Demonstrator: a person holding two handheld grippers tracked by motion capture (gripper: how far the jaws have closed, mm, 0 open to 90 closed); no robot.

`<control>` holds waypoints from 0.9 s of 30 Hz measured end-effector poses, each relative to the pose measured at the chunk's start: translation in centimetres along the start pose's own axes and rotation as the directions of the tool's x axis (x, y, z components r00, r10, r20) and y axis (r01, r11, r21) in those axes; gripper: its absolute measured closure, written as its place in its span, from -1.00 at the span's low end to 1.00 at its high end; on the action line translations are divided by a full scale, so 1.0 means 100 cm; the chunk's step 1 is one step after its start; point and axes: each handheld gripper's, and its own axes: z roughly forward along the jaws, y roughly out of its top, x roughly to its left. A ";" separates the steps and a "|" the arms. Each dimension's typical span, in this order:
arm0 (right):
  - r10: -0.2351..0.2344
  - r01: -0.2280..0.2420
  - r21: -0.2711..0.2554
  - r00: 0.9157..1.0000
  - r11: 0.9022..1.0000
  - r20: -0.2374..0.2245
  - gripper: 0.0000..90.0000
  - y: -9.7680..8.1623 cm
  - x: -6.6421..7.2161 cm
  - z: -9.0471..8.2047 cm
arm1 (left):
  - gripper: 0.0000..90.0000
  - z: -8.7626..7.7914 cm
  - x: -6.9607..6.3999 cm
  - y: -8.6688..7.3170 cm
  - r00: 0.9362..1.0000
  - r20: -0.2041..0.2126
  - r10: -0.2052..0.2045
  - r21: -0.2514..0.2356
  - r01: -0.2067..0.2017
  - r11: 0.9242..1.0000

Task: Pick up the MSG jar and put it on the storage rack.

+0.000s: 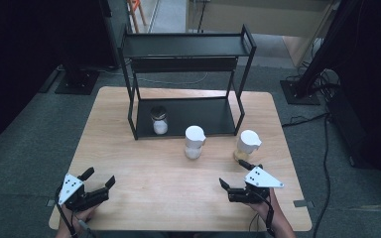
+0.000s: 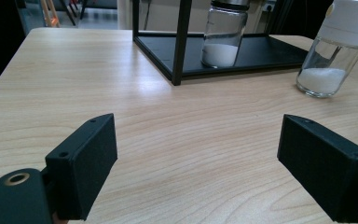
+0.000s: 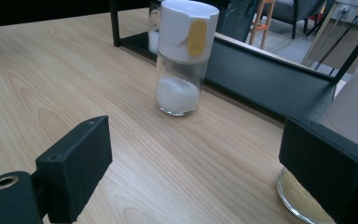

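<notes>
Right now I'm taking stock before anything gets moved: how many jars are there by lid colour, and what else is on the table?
White-lidded jars: 2, one with white powder and one with tan powder, both on the table
Dark-lidded jars: 1, with white powder, on the rack's lower shelf
Black racks: 1
Total: 4

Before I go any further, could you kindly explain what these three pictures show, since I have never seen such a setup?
A person holds a two-jawed tool in each hand: the left tool and the right tool. One picture looks down from above; the other two come from cameras riding on each tool, looking along its black jaws. On the wooden table stands a black rack with a dark-lidded jar on its lower shelf. In front stand a white-capped shaker of white grains and another holding tan grains, closest to the right tool. Both tools are open and hold nothing.
</notes>
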 end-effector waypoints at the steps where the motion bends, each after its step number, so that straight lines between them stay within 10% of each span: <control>1: -0.001 0.001 -0.003 1.000 1.000 -0.001 -0.80 0.001 0.001 0.001 | -0.73 0.000 0.000 0.000 1.000 0.001 0.000 0.000 0.000 1.000; 27: -0.009 0.009 -0.005 1.000 1.000 -0.024 -0.80 0.017 0.011 0.026 | -0.73 0.000 -0.001 0.000 1.000 0.008 0.010 0.001 -0.010 1.000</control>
